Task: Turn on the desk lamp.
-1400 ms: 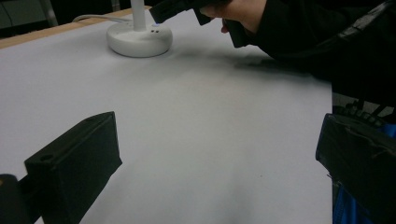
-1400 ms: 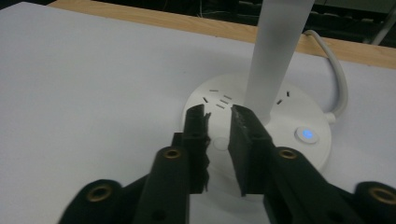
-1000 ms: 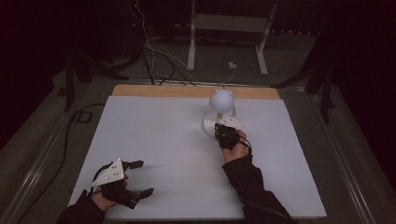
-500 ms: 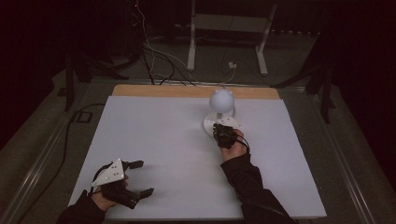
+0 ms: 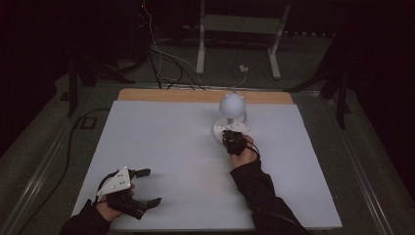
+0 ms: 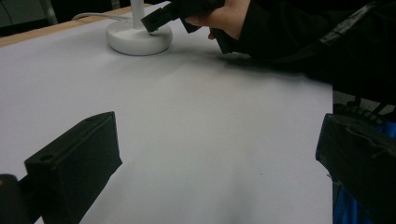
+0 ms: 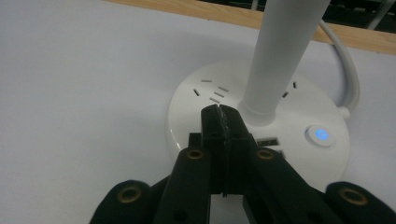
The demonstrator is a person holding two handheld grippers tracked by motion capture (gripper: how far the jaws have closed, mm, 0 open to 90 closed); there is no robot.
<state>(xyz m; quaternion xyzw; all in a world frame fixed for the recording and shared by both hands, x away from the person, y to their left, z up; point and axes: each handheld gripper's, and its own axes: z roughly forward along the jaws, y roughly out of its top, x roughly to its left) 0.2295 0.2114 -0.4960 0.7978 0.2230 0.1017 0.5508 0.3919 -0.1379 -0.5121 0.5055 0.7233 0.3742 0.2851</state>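
Jaws on the left gripper (image 5: 147,187) sit spread wide, parked near the tabletop's (image 5: 166,147) front edge out of the way. Further back, right gripper (image 7: 223,116) is pinched closed over the lamp base (image 7: 196,112), probably to poke its lit button (image 7: 321,135).

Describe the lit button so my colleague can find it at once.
Start at the white table; near its far edge stands a white lamp. On the lamp's round base, right of the stem, sits the button, the only part glowing blue.
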